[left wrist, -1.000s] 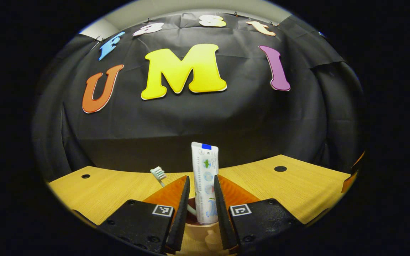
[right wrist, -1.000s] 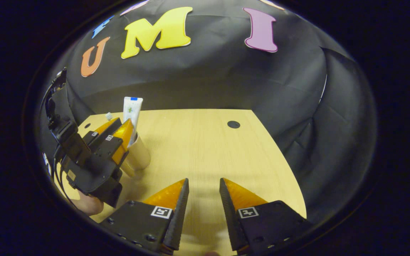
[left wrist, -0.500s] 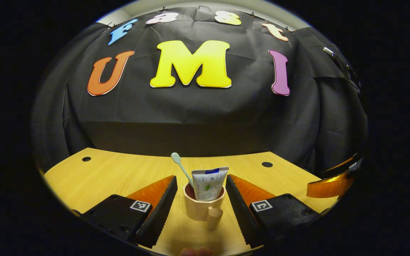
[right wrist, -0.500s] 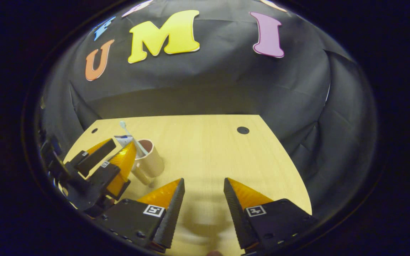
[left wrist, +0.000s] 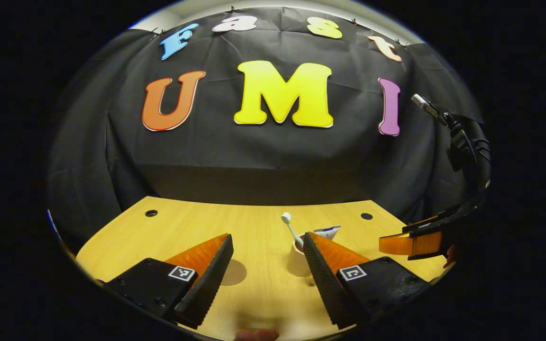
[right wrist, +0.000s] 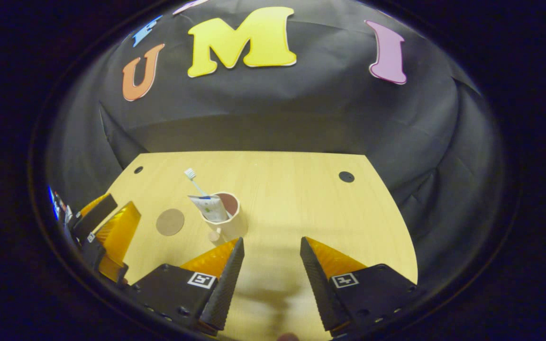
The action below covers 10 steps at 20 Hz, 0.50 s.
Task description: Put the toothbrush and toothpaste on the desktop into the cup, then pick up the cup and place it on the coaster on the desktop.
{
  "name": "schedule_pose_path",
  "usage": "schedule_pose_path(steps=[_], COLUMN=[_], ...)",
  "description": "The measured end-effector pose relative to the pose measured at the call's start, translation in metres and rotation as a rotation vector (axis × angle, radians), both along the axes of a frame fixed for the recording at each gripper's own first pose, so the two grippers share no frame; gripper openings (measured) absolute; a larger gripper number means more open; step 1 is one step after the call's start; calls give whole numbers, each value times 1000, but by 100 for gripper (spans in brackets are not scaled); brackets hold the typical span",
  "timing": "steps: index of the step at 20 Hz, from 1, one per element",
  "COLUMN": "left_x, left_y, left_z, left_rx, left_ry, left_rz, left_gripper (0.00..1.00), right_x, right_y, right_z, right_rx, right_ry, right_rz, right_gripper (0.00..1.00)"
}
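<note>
Cup [right wrist: 223, 214] upright on desk [right wrist: 277, 189], handle toward camera in right gripper view. Brush [right wrist: 192, 180] and paste [right wrist: 206, 208] stand in cup, leaning left, brush head up. Coaster [right wrist: 169, 221] flat, just left of cup, apart. Left gripper [left wrist: 266, 263] low over desk, jaws wide, empty. Right gripper [right wrist: 269, 272] likewise, jaws apart, empty.

Toothbrush [right wrist: 190, 175] and toothpaste [right wrist: 206, 207] stand in the cup [right wrist: 227, 222], coaster [right wrist: 169, 221] just left.
</note>
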<state>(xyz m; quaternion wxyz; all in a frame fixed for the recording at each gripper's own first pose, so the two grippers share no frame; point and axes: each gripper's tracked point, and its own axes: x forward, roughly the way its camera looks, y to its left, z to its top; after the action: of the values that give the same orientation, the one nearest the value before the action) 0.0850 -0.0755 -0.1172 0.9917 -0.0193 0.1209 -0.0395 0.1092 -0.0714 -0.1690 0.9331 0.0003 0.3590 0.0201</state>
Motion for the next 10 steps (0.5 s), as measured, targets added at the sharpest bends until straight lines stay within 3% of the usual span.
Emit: schedule_pose_path(steps=[10], left_x=[-15], left_y=[75], left_z=[12], left_rx=[1], left_ry=[28], left_rz=[72], left_gripper=[94], right_x=[24], right_y=[70], right_z=[-36], right_rx=[-15], right_ry=[204], right_rz=[80], right_gripper=[73])
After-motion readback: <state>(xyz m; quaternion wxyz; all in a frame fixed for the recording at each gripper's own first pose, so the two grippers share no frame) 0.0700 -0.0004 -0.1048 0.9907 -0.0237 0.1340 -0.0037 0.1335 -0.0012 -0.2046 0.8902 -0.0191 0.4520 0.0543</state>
